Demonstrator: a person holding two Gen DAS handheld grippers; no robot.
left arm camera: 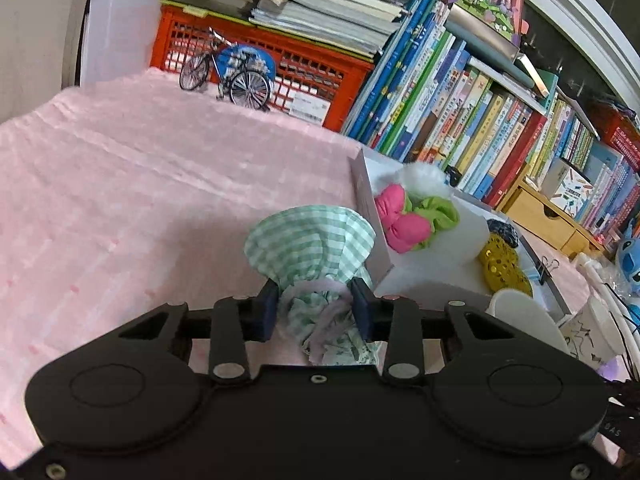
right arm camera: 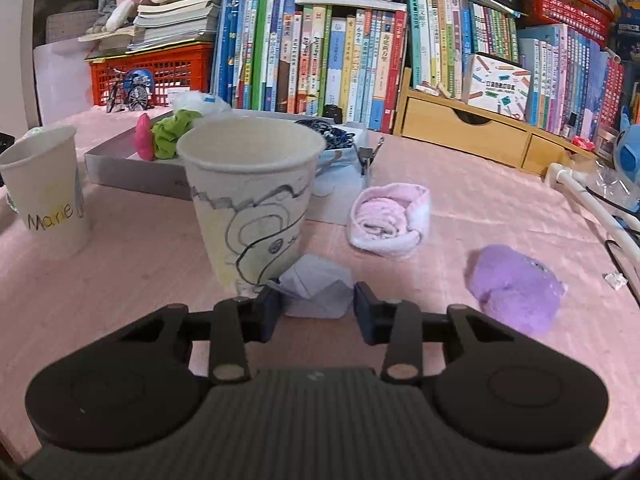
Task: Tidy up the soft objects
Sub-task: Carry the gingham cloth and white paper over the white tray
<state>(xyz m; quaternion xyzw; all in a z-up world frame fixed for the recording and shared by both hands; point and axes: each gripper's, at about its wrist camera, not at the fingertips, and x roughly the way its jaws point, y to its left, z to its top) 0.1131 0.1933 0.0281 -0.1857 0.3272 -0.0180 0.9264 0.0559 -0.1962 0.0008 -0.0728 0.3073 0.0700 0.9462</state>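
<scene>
My left gripper (left arm camera: 314, 304) is shut on a green-and-white checked cloth bundle (left arm camera: 308, 240), which flares out ahead of the pads, right beside the wall of a grey box (left arm camera: 366, 200). In the box lie a pink soft piece (left arm camera: 400, 224), a green scrunchie (left arm camera: 438, 212) and a white fluffy one (left arm camera: 420, 176). My right gripper (right arm camera: 316, 302) is shut on a pale lavender crumpled cloth (right arm camera: 316, 284) lying on the pink table cover at the foot of a drawn-on paper cup (right arm camera: 252, 200). A rolled pink towel (right arm camera: 390, 220) and a purple fluffy piece (right arm camera: 514, 288) lie to the right.
A second paper cup (right arm camera: 44, 192) with lettering stands at the left. A gold sequin item (left arm camera: 502, 264) lies past the box. A binder clip (right arm camera: 366, 156), a wooden drawer unit (right arm camera: 472, 136), a red crate (right arm camera: 160, 76) and a row of books line the back.
</scene>
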